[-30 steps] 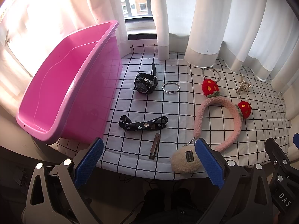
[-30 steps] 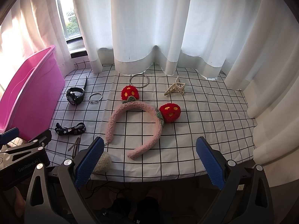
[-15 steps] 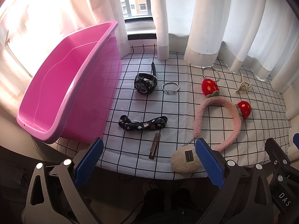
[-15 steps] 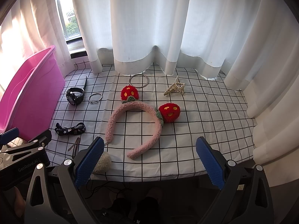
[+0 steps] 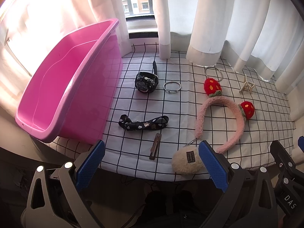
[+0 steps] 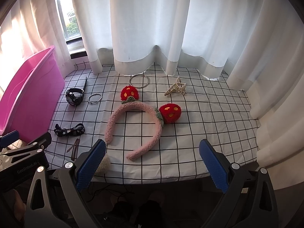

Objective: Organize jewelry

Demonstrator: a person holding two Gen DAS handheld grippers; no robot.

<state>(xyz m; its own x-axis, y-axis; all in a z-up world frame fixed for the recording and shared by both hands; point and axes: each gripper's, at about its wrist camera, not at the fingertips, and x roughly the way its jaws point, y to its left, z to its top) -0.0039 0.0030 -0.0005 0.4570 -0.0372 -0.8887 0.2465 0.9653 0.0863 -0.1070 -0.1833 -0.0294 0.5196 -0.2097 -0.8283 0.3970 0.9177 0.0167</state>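
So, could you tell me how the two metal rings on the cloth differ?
The large ring is wider and lies far back by the curtain hem; the small ring is narrower, lies beside the black watch, and shows a small joint on its rim. Both are thin, silver, and flat on the checked cloth.

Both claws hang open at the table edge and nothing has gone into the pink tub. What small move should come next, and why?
Probably ease the left claw forward and down over the brown hair clip. That claw is open and empty, the clip lies just ahead between its fingers, and the pink tub sits empty on the same side, so the carry would be short. The right claw is also open, facing the pink headband.
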